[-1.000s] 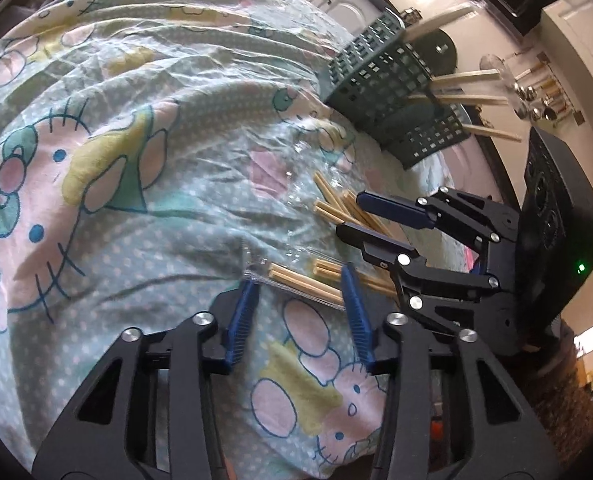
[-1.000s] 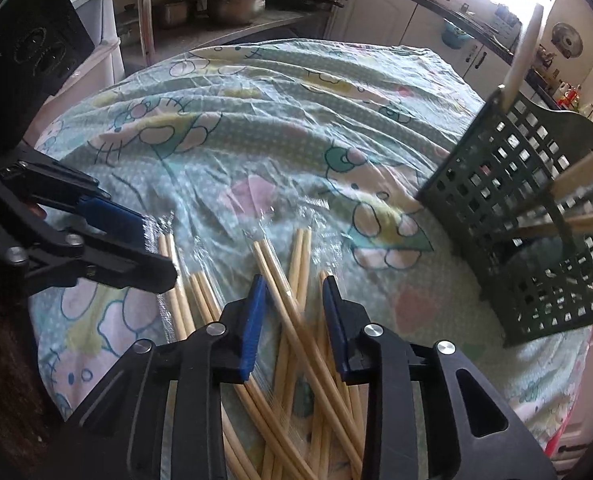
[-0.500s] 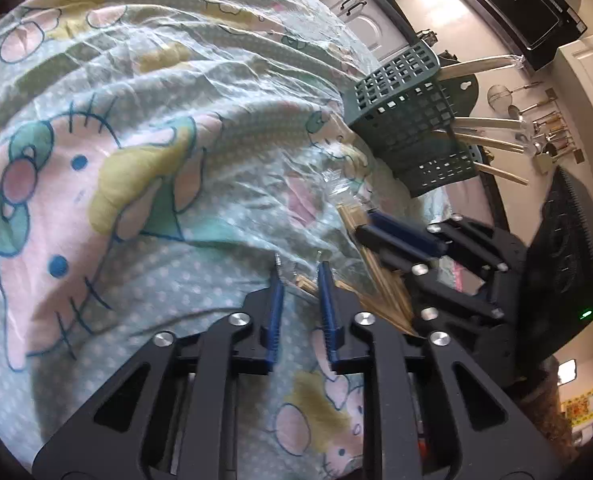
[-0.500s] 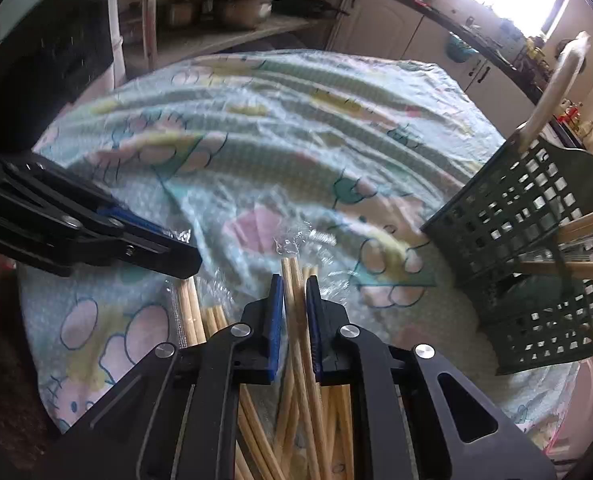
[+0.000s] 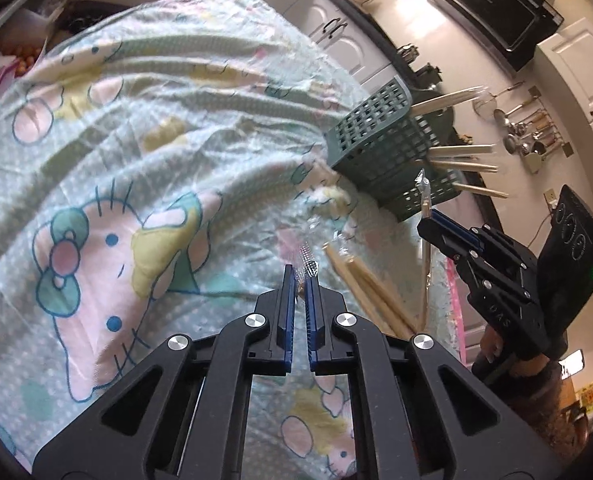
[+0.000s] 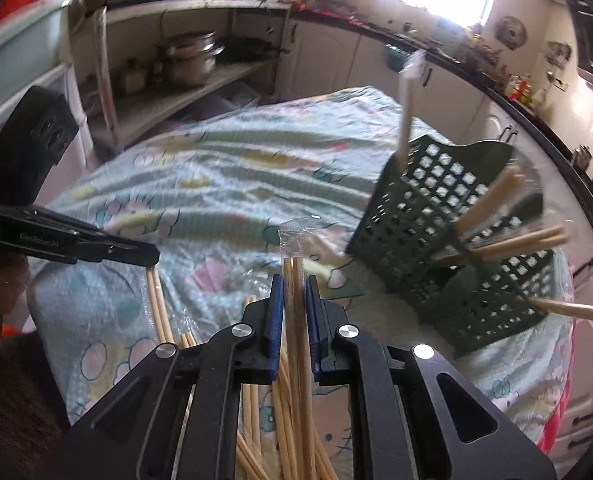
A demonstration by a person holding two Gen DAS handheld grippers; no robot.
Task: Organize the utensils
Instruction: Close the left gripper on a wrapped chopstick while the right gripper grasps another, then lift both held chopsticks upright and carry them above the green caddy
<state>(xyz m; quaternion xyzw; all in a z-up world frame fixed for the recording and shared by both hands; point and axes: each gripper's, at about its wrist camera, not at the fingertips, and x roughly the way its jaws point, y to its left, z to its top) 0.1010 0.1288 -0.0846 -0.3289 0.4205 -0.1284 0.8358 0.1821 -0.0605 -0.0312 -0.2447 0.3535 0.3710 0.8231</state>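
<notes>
Chopsticks are the job: wrapped pairs lie loose in a pile (image 6: 280, 412) on the cartoon-print tablecloth (image 5: 136, 168), and several already stand in the green mesh basket (image 6: 428, 216) at the far right of the table.

Right gripper (image 6: 294, 292): closed on one wrapped pair (image 6: 294, 276), pads pressing it from both sides, with the clear wrapper end sticking out past the fingertips. In the left wrist view that pair hangs steeply from the right gripper (image 5: 436, 224), its lower end clear of the cloth, so I'd call it picked.

Left gripper (image 5: 301, 280): closed nearly all the way, with a bit of clear wrapper (image 5: 310, 268) pinched at the tips. In the right wrist view a pair (image 6: 156, 300) hangs below the left gripper's tip (image 6: 144, 256). I can't tell whether you've got the sticks themselves or only the plastic.

Step in hand, as I read it: both picks made, transport to the basket pending.

Next move:
- Carry the right pair over the basket rim, tip it closer to upright, and lower an end into an open compartment before letting go.
- The sticks already in the basket lean out toward you, so come in from above rather than from the side.
- Check the left grip. If it's wrapper only, the pair may swing or slip; re-grip on the wood.
- The basket is light-looking mesh, so don't knock its wall.
</notes>
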